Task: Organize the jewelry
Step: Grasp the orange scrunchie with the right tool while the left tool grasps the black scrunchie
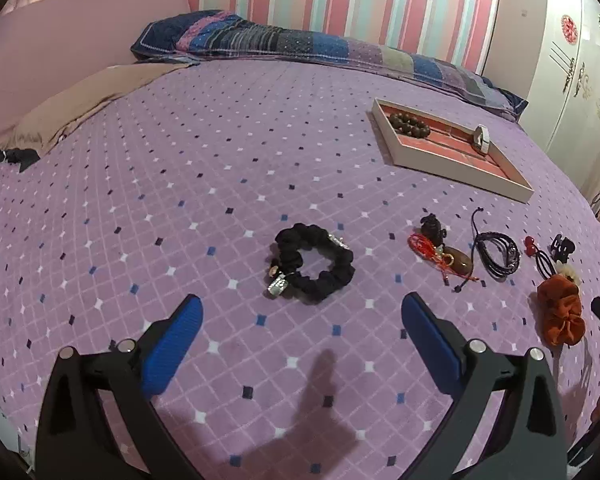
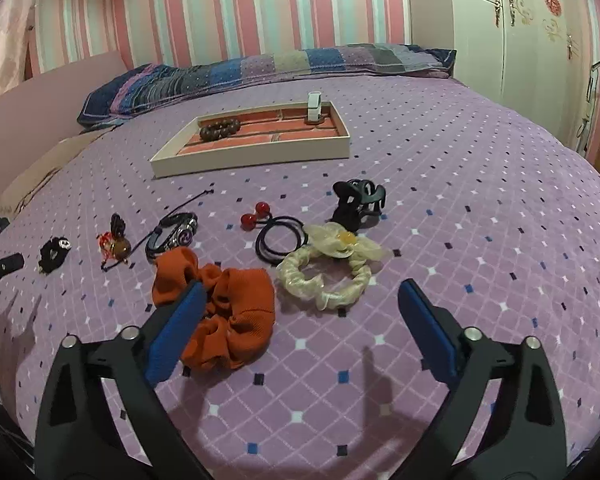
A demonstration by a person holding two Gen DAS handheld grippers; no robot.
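Note:
A white jewelry tray [image 1: 456, 164] [image 2: 252, 160] with a red lining lies on the bed and holds a brown bead bracelet [image 1: 410, 124] [image 2: 220, 129] and a white ring stand [image 1: 481, 138] [image 2: 314, 108]. My left gripper [image 1: 302, 312] is open and empty, just short of a black scrunchie [image 1: 314, 266] [image 2: 54, 254]. My right gripper [image 2: 300, 300] is open and empty above an orange scrunchie [image 2: 224, 320] [image 1: 560, 312] and a cream scrunchie [image 2: 328, 276]. A red-cord pendant [image 1: 448, 258] [image 2: 116, 246], a dark cord bracelet [image 1: 498, 252] [image 2: 174, 234], a red-bead hair tie [image 2: 272, 228] and a black claw clip [image 2: 358, 202] lie between.
The purple patterned bedspread [image 1: 220, 160] [image 2: 480, 200] covers the bed. A patchwork pillow [image 1: 300, 46] [image 2: 260, 68] lies at the far edge. A white wardrobe [image 1: 572, 60] [image 2: 512, 20] stands at the right. The other gripper's tip [image 2: 0, 270] shows at the left.

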